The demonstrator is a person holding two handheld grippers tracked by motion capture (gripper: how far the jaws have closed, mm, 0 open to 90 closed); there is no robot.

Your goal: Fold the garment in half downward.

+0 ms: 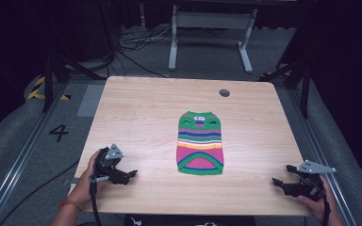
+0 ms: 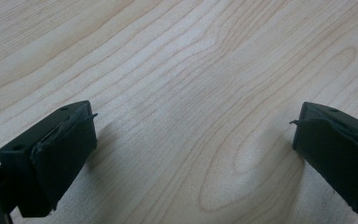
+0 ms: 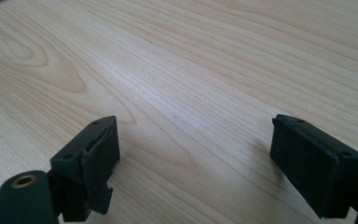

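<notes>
A small striped knitted garment point(image 1: 200, 143) lies flat near the middle of a light wooden table point(image 1: 141, 113), its green neck end pointing away from the person and its green-edged hem toward them – bands of green, blue, white, orange and pink run across it. A small round grey grommet point(image 1: 224, 92) sits in the tabletop near the far edge, beyond the garment.

At the near left corner, the person's left hand point(image 1: 86, 181) holds the left gripper point(image 1: 125, 178) low over the wood, well apart from the garment, a grey three-cornered plate on top and a cable trailing back off the near edge. The left gripper view shows the left gripper point(image 2: 193, 140) with its two black jaws spread wide, bare wood grain between them and nothing held.

At the near right corner the right hand point(image 1: 321, 203) holds the right gripper point(image 1: 283, 175), pointed toward the table's middle – also well clear of the garment. In the right gripper view the right gripper point(image 3: 193, 149) has its jaws parted just as widely over bare wood, empty
</notes>
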